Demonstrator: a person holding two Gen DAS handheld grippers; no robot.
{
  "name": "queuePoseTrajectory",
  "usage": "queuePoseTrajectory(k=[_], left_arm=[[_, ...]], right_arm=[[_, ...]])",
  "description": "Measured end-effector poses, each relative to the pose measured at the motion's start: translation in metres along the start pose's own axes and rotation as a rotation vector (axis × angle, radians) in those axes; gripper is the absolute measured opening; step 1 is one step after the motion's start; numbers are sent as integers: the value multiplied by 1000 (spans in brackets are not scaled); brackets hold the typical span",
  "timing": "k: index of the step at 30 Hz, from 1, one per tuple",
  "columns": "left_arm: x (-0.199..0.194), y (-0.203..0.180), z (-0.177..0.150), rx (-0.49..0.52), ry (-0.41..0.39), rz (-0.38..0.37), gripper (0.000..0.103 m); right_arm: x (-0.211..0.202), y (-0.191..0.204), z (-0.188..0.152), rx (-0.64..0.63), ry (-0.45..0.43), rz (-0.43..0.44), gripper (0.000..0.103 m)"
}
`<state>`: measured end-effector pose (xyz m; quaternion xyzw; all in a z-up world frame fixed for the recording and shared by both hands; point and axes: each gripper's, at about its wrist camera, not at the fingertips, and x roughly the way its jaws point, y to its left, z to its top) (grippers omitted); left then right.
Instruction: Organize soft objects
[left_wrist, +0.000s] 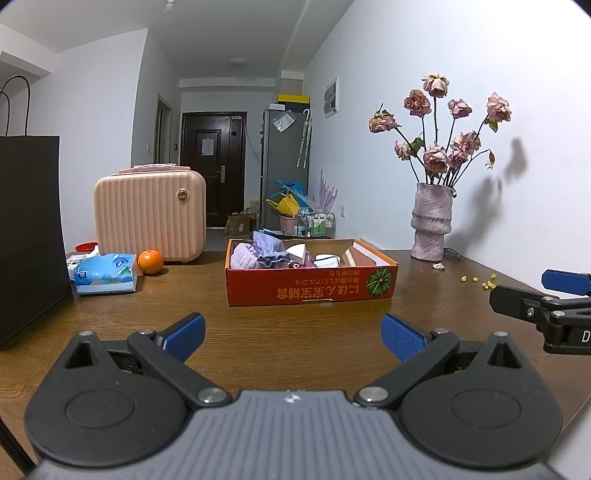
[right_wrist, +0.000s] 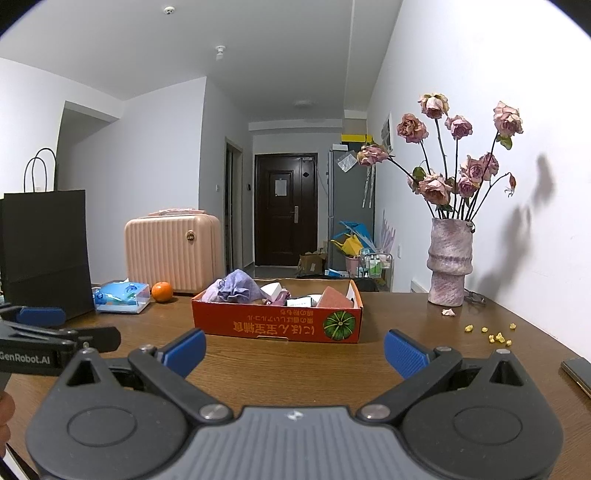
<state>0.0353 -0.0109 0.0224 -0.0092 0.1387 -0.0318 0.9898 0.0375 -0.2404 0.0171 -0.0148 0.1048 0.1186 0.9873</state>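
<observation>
An orange cardboard box (left_wrist: 310, 286) (right_wrist: 277, 321) with a pumpkin picture stands on the wooden table ahead of both grippers. Inside it lie a crumpled purple cloth (left_wrist: 266, 249) (right_wrist: 236, 286), a lilac soft bundle (left_wrist: 242, 256), white packets and a reddish sponge (right_wrist: 332, 297). My left gripper (left_wrist: 293, 336) is open over the table, short of the box, with nothing between its blue pads. My right gripper (right_wrist: 295, 350) is open too, empty, also short of the box. Each gripper shows at the edge of the other's view.
A blue tissue pack (left_wrist: 105, 273) and an orange (left_wrist: 150, 261) lie left of the box, before a pink case (left_wrist: 149, 216). A black paper bag (left_wrist: 29, 229) stands far left. A vase of dried roses (left_wrist: 432, 221) stands right, with yellow crumbs (right_wrist: 491, 334) and a phone (right_wrist: 578, 374) nearby.
</observation>
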Motion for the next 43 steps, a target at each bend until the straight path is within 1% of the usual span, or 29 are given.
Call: queuePoseTrajectory(k=[43], left_arm=[[-5, 1, 4, -4, -6, -5, 103]], right_arm=[[-3, 0, 4, -3, -1, -4, 103]])
